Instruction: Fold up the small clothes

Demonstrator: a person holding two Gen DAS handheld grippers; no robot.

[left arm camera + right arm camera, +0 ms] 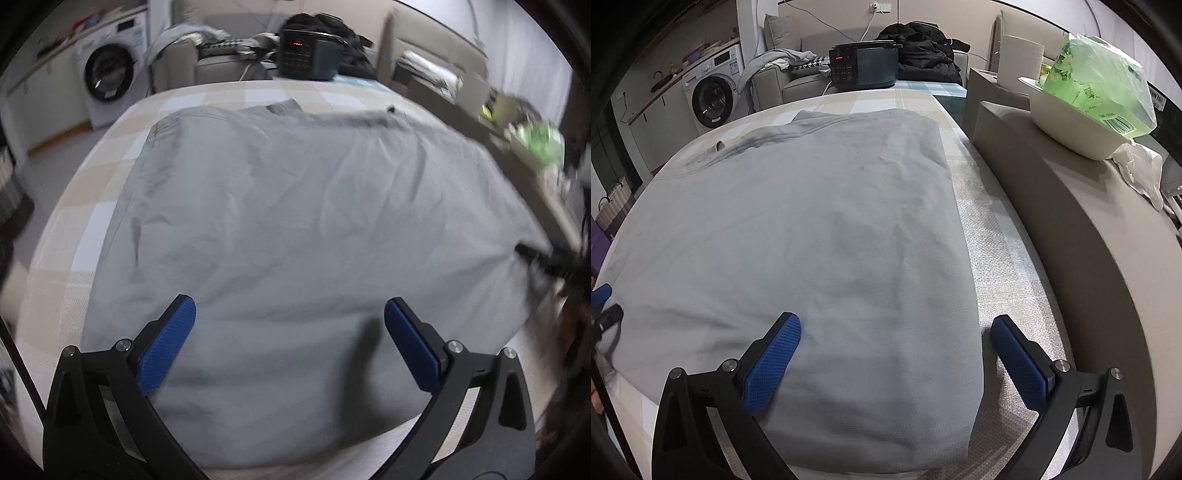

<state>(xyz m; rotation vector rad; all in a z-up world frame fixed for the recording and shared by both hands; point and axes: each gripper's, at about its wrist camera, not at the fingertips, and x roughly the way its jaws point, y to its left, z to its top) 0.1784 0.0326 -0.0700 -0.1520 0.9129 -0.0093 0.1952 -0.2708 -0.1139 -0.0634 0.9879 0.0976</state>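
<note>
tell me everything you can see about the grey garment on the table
The garment is pale grey, soft-looking, lightly creased knit fabric, lying flat on the checked tablecloth and covering most of it. Stitched seams run along its far edge; its right edge is straight, as if folded. Both open grippers, left and right, hover at its near edge, gripping nothing.

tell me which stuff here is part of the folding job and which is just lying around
For the job:
grey garment
left gripper
right gripper

Just lying about:
black cooker
white bowl
green bag
washing machine
dark clothes pile
</note>
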